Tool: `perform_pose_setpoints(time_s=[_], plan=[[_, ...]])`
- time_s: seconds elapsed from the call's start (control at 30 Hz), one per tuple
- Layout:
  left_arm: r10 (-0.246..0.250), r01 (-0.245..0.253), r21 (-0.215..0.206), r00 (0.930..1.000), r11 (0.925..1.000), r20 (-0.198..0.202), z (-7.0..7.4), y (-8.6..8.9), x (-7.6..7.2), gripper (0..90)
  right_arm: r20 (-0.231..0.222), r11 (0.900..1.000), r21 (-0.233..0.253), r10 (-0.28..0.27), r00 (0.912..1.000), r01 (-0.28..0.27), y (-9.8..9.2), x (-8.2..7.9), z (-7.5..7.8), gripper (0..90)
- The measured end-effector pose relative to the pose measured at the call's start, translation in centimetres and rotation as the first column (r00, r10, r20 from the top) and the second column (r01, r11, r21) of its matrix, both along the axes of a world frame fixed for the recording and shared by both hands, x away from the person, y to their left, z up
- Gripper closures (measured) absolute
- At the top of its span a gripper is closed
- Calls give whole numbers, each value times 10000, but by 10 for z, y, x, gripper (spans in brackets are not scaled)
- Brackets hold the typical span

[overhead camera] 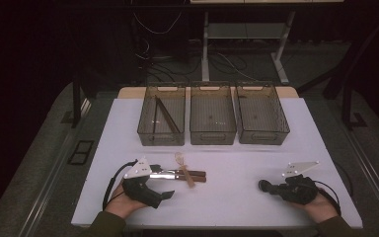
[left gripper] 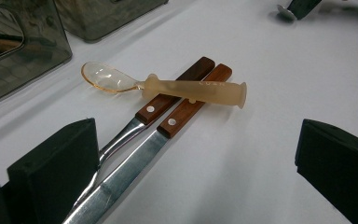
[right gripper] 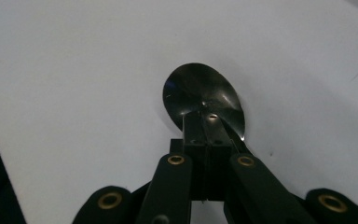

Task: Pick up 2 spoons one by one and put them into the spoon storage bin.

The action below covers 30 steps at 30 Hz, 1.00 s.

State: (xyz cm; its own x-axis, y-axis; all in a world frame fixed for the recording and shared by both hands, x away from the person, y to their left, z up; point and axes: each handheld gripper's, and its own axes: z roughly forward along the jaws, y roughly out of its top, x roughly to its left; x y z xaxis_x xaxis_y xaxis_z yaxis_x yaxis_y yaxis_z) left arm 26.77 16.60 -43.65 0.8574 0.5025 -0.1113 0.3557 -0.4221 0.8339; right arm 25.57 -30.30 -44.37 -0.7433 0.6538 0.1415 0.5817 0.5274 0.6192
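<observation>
Two wooden-handled utensils, a knife (left gripper: 135, 163) and a second steel piece (left gripper: 121, 135), lie side by side on the white table (overhead camera: 237, 163). Across their handles (overhead camera: 192, 175) rests a translucent amber plastic spoon (left gripper: 191, 88), also seen as the plastic spoon (overhead camera: 183, 164). My left gripper (overhead camera: 162, 183) (left gripper: 196, 154) is open wide, its left jaw over the steel blades and its right jaw over bare table. To the right, my right gripper (overhead camera: 272, 187) (right gripper: 205, 135) is shut on a metal spoon (right gripper: 203, 98), whose bowl (overhead camera: 263, 185) rests near the table surface.
Three smoky transparent bins stand in a row at the back: the left bin (overhead camera: 162, 136) holds thin brown sticks (overhead camera: 168, 114), the middle bin (overhead camera: 212, 133) and right bin (overhead camera: 261, 134) look bare. The table's front edge runs just behind both hands.
</observation>
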Motion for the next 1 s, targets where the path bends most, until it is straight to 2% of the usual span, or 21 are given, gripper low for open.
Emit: perform_pose_setpoints(time_s=[0.13,0.23,0.37,0.5,0.67,0.8,1.0], plan=[[-7,7,6,10000,10000,-3,0,0,0,0,40,9999,132,37,10000,-38,1,2,0,899],[-36,36,37,10000,10000,-6,0,0,0,0,269,9983,585,-10,9996,-5,-3,2,7,892],[0,0,10,10000,10000,-15,0,0,0,0,427,9948,1021,-19,9991,-25,-8,10,14,752],[-14,14,39,10000,10000,-29,0,0,0,0,239,9920,1242,188,9995,-216,-9,20,10,613],[-37,37,43,10000,10000,-39,-1,0,1,0,115,9915,1219,450,9989,-461,-9,27,5,534],[-76,77,51,10000,10000,-26,-1,0,2,0,117,9946,887,536,9985,-545,-5,27,-1,483],[-112,112,31,9999,9999,-19,-1,-1,2,0,306,9956,485,783,9965,-797,0,25,-4,479]])
